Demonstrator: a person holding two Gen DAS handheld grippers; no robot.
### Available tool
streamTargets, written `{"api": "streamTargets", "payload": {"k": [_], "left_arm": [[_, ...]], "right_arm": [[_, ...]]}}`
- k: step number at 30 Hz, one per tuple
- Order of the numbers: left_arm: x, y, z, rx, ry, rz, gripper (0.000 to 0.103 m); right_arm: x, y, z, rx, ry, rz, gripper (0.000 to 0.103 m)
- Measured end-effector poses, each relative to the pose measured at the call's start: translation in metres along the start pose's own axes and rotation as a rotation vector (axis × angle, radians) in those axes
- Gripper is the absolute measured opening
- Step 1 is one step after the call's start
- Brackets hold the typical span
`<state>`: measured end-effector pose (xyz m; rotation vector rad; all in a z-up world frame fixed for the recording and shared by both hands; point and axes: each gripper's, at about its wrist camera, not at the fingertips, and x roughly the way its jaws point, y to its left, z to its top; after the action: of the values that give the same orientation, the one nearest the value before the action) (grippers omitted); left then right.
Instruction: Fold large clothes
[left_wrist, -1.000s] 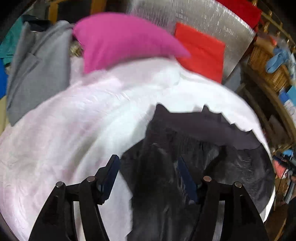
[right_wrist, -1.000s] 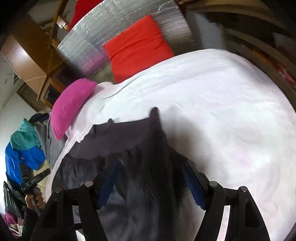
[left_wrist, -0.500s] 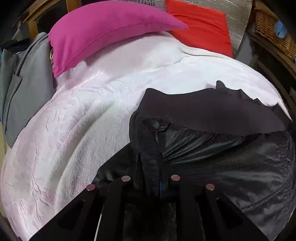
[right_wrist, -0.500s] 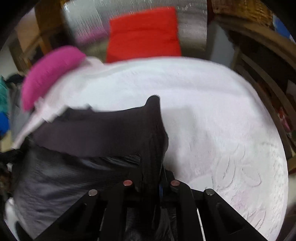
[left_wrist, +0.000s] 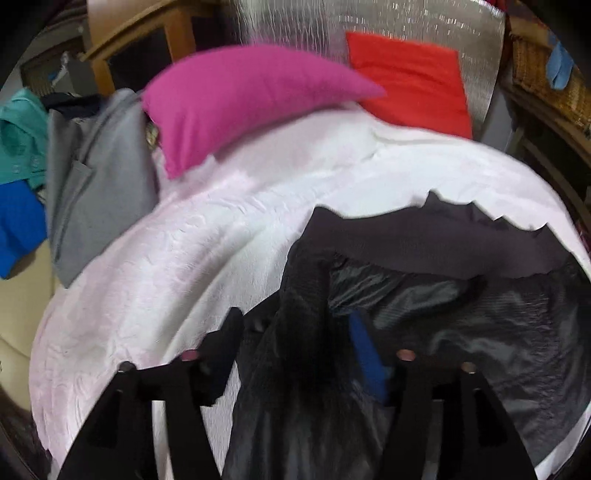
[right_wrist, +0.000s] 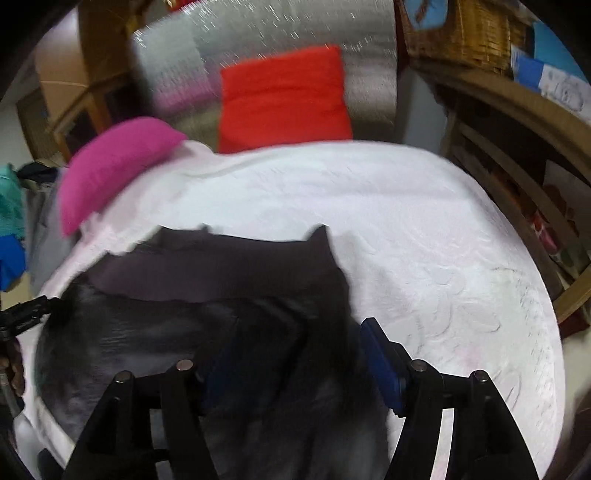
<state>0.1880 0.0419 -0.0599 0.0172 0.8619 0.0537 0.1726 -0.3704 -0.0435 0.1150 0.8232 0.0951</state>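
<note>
Grey coat (left_wrist: 96, 177) in left view only

A jacket (left_wrist: 461, 295) lies spread on a bedspread (left_wrist: 184, 258), its ribbed hem band (left_wrist: 424, 236) at the edge farthest from both grippers. The left gripper (left_wrist: 295, 343) stands at the jacket's left edge, a ridge of its cloth running up between the parted jaws; the right gripper (right_wrist: 295, 350) stands likewise at the jacket's right edge. Ahead and to the left of the left gripper a pillow (left_wrist: 240, 103) rests on the bedspread, with a cushion (left_wrist: 410, 88) to its right against a foil panel (left_wrist: 369, 26) behind. A heap of garments (left_wrist: 92, 166) lies left of the pillow.
</note>
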Motion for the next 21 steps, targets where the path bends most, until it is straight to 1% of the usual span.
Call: {"api": "streamTargets", "payload": {"k": [2, 3, 5, 6, 7, 8, 9, 10, 11, 12, 13, 15, 17, 18, 20, 21], "left_arm": [[-0.015, -0.006, -0.008, -0.004, -0.025, -0.019, 0.065], [-0.022, -0.013, -0.018, -0.003, -0.033, -0.042, 0.066], [-0.027, -0.022, -0.033, 0.010, -0.043, -0.064, 0.066], [-0.026, -0.030, -0.046, 0.015, -0.039, -0.063, 0.066], [-0.022, -0.034, -0.052, 0.019, -0.021, -0.061, 0.066], [-0.011, -0.040, -0.064, 0.024, 0.031, -0.050, 0.066], [-0.003, -0.044, -0.071, 0.030, 0.065, -0.037, 0.066], [0.002, -0.047, -0.077, 0.047, 0.068, -0.015, 0.066], [-0.001, -0.049, -0.080, 0.060, 0.047, 0.001, 0.066], [-0.005, -0.049, -0.080, 0.060, 0.047, 0.013, 0.066], [-0.008, -0.049, -0.079, 0.053, 0.053, 0.012, 0.066], [-0.023, -0.043, -0.075, 0.000, 0.048, -0.026, 0.066], [-0.036, -0.040, -0.078, -0.027, 0.016, -0.027, 0.066], [-0.038, -0.042, -0.080, -0.023, 0.012, -0.018, 0.066], [-0.039, -0.047, -0.089, -0.008, 0.033, -0.008, 0.066], [-0.038, -0.049, -0.093, -0.004, 0.049, -0.011, 0.066]], "right_arm": [[-0.011, 0.019, -0.016, -0.003, -0.027, 0.051, 0.070], [-0.011, 0.026, -0.021, -0.002, -0.027, 0.066, 0.070], [-0.009, 0.032, -0.042, 0.010, -0.013, 0.085, 0.070], [-0.001, 0.034, -0.054, 0.010, 0.014, 0.077, 0.070], [0.006, 0.033, -0.062, 0.014, 0.041, 0.065, 0.070], [0.018, 0.029, -0.072, 0.026, 0.080, 0.039, 0.070], [0.024, 0.025, -0.075, 0.037, 0.092, 0.037, 0.070], [0.023, 0.022, -0.077, 0.052, 0.084, 0.041, 0.070], [0.018, 0.022, -0.075, 0.069, 0.080, 0.033, 0.070], [0.011, 0.023, -0.072, 0.081, 0.073, 0.038, 0.070], [0.003, 0.025, -0.069, 0.081, 0.056, 0.055, 0.070], [-0.019, 0.033, -0.067, 0.061, 0.001, 0.074, 0.070], [-0.036, 0.042, -0.075, 0.059, -0.039, 0.111, 0.074], [-0.041, 0.047, -0.081, 0.053, -0.047, 0.113, 0.075], [-0.035, 0.054, -0.096, 0.024, -0.028, 0.095, 0.078], [-0.026, 0.058, -0.104, 0.012, 0.019, 0.084, 0.078]]}}
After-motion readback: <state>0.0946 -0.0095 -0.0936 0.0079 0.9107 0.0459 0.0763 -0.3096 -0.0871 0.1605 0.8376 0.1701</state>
